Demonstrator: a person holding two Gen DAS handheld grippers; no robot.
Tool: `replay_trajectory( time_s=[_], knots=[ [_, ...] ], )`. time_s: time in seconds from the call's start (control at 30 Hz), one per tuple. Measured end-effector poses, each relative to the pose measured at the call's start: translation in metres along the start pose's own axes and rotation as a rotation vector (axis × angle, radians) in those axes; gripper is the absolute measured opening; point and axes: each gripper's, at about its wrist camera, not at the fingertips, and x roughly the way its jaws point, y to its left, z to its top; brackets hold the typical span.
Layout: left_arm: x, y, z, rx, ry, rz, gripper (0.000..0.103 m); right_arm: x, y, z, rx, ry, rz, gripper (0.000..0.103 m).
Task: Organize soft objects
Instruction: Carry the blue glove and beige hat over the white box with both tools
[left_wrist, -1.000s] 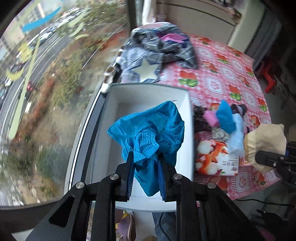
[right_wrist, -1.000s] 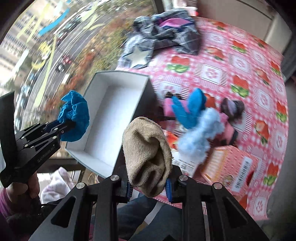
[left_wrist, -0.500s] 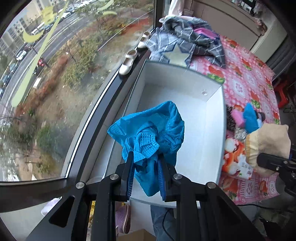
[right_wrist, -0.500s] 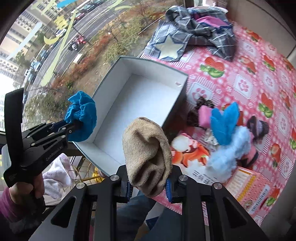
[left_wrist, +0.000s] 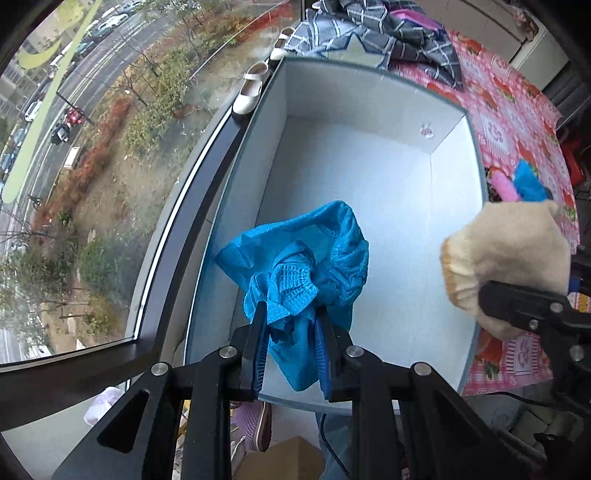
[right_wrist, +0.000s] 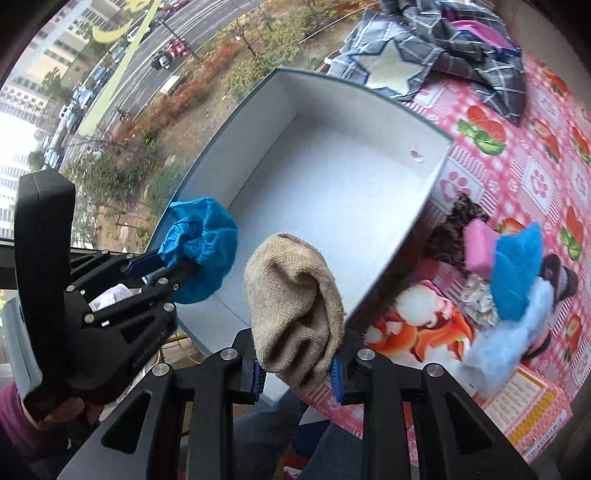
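Two grippers hang over one white box (left_wrist: 369, 166), each loaded. I read the left gripper (left_wrist: 291, 347) as clamped on a crumpled blue cloth (left_wrist: 299, 273), its jaws pinching the lower folds while the bulk of the fabric bunches above the blue finger pads (left_wrist: 258, 354). From the left wrist view, this cloth sits above the near left part of the box interior, close to the wall that runs along the window ledge (left_wrist: 192, 206).

My right gripper (right_wrist: 297, 363) is closed on a beige sock (right_wrist: 295, 306) — the jaws grip its lower end and the knit body stands up between them. In the right wrist view the sock lies over the near edge of the box, beside the blue cloth; the two soft items are near each other but apart.

Other soft objects remain on the pink patterned tablecloth (right_wrist: 517, 166) just outside the right wall of the box: a pink piece (right_wrist: 478, 245), a blue piece (right_wrist: 517, 273), a pale blue fluffy item (right_wrist: 506, 343) and a dark fuzzy item (right_wrist: 461, 221), heaped together and touching. Beyond the far end of the box lies a plaid garment (right_wrist: 461, 48) — partly draped toward the window. A pair of white shoes (left_wrist: 253, 88) rests on the ledge beside the box.
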Motion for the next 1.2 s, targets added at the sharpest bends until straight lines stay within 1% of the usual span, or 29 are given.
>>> replay_trajectory(
  time_s=[0.1, 0.27, 0.47, 0.53, 0.6, 0.7, 0.8, 0.9, 1.03, 1.2],
  knots=[
    [0.009, -0.001, -0.001, 0.006, 0.022, 0.012, 0.025, 0.014, 0.005, 0.005, -0.018, 0.016, -0.005, 0.029],
    [0.025, -0.006, -0.003, 0.024, 0.06, 0.024, 0.025, 0.042, 0.013, 0.004, -0.041, 0.081, -0.011, 0.029],
    [0.035, -0.006, -0.006, 0.022, 0.094, 0.023, 0.025, 0.067, 0.017, -0.012, -0.04, 0.184, 0.014, 0.028],
    [0.036, -0.006, -0.006, 0.023, 0.094, 0.025, 0.025, 0.072, 0.017, -0.02, -0.034, 0.209, 0.043, 0.028],
    [0.036, -0.004, -0.007, 0.027, 0.092, 0.025, 0.025, 0.072, 0.019, -0.023, -0.044, 0.22, 0.051, 0.029],
    [0.035, -0.006, -0.006, 0.03, 0.087, 0.029, 0.025, 0.068, 0.022, -0.02, -0.063, 0.205, 0.037, 0.029],
    [0.032, -0.005, -0.005, 0.031, 0.078, 0.027, 0.026, 0.055, 0.02, -0.014, -0.055, 0.153, 0.023, 0.029],
    [0.024, -0.004, -0.012, 0.041, 0.067, 0.029, 0.027, 0.04, 0.015, -0.003, -0.048, 0.099, 0.014, 0.029],
    [0.021, -0.007, -0.012, 0.045, 0.058, 0.027, 0.027, 0.032, 0.01, 0.01, -0.04, 0.069, 0.008, 0.029],
    [0.016, -0.01, -0.015, 0.051, 0.041, 0.019, 0.028, 0.028, 0.012, 0.012, -0.044, 0.06, 0.009, 0.029]
  ],
)
